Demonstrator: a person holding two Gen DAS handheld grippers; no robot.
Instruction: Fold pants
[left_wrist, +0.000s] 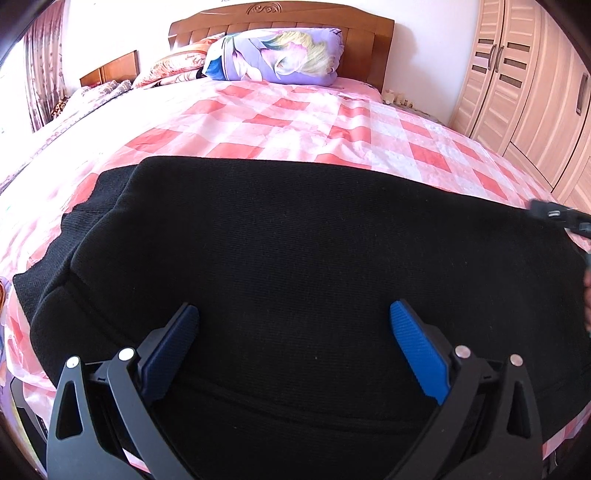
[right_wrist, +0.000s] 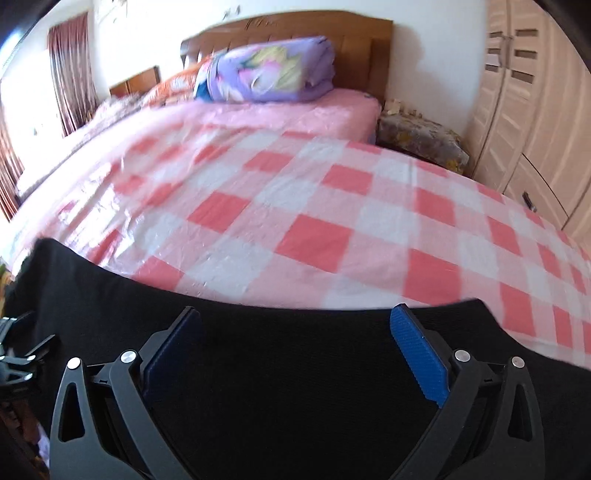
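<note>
The black pants (left_wrist: 295, 258) run off the bottom and right edges of the left wrist view, their full outline unseen. The right wrist view is motion-blurred, smearing the checked bedsheet (right_wrist: 314, 206). Small items on the bedside stand (left_wrist: 397, 98) are too small to identify.

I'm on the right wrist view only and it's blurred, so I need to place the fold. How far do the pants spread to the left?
Observer: In the left wrist view the black pants lie across the checked bedsheet, with a stepped, layered edge at their left end.
Operator: Is the left gripper holding cloth?
Observer: No. The left gripper is open over the pants, blue pads wide apart.
Operator: Is the right gripper seen from there?
Observer: Only a dark part of it at the right edge; in its own view the right gripper is open.
</note>
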